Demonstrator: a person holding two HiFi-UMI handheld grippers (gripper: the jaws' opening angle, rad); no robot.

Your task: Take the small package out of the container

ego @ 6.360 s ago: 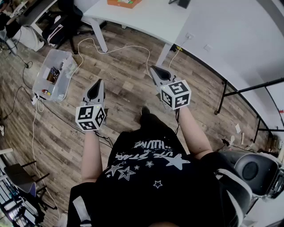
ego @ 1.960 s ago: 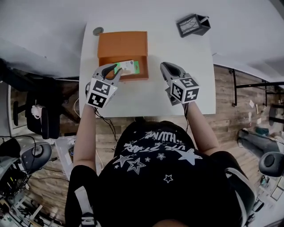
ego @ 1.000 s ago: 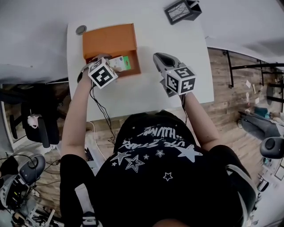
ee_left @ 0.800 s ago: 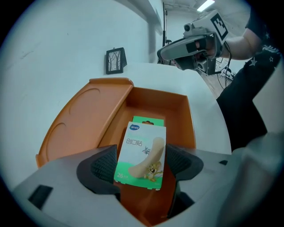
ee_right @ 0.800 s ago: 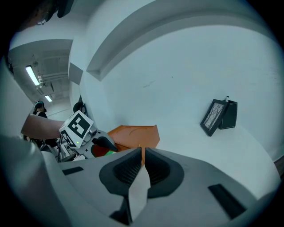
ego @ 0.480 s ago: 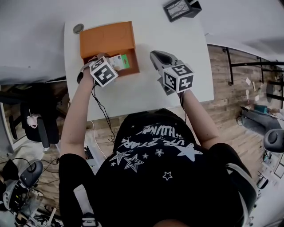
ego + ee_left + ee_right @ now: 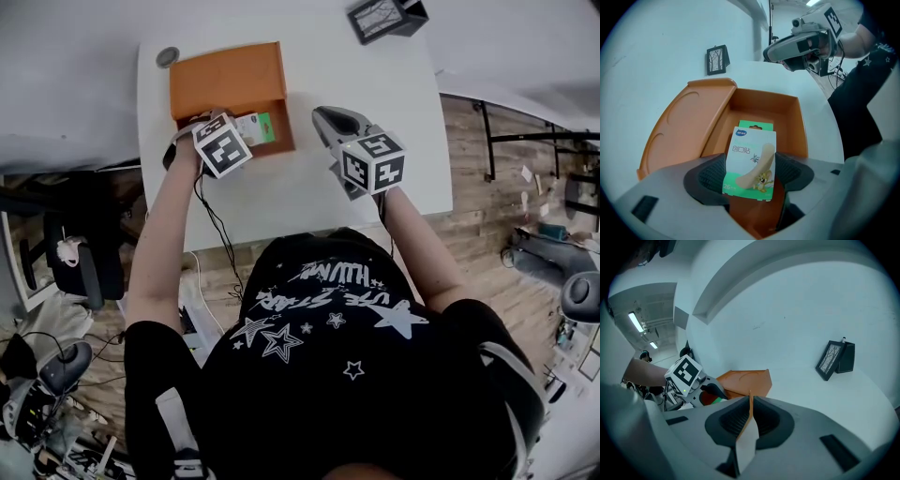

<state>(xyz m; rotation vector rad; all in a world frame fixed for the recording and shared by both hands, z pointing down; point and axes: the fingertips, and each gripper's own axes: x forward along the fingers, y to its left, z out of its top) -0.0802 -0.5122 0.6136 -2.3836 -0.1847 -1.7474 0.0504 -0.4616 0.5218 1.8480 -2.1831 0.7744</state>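
Orange container (image 7: 230, 75) lies just ahead of your left claw (image 7: 214, 127) in the head view. Two seconds back that claw stood at the container's near edge. Now it is down inside the open half, and over the last half second it has barely shifted. The small package (image 7: 258, 127) shows as a white-and-green strip just to the claw's right, inside the walls. Your right claw (image 7: 330, 117) hangs over the white table (image 7: 281, 197), well apart from the container, much where it was.

Left gripper view: the reach is done and the grasp looks made. The jaws pinch the small package (image 7: 751, 159) by its two side edges, ribbed pads (image 7: 710, 176) against it, with the container's floor beneath and beyond. Lifting is what remains, I judge; whether the package is off the floor yet, I cannot tell. It is a flat white carton, green at top and bottom, printed with a plaster strip and cartoon figures. It stands upright, slightly tilted, facing the camera.

Right gripper view: your right claw's jaws are pressed together on a thin card (image 7: 746, 441), seen edge-on. What it is, I cannot tell. The container and your left claw lie ahead, to this claw's left.
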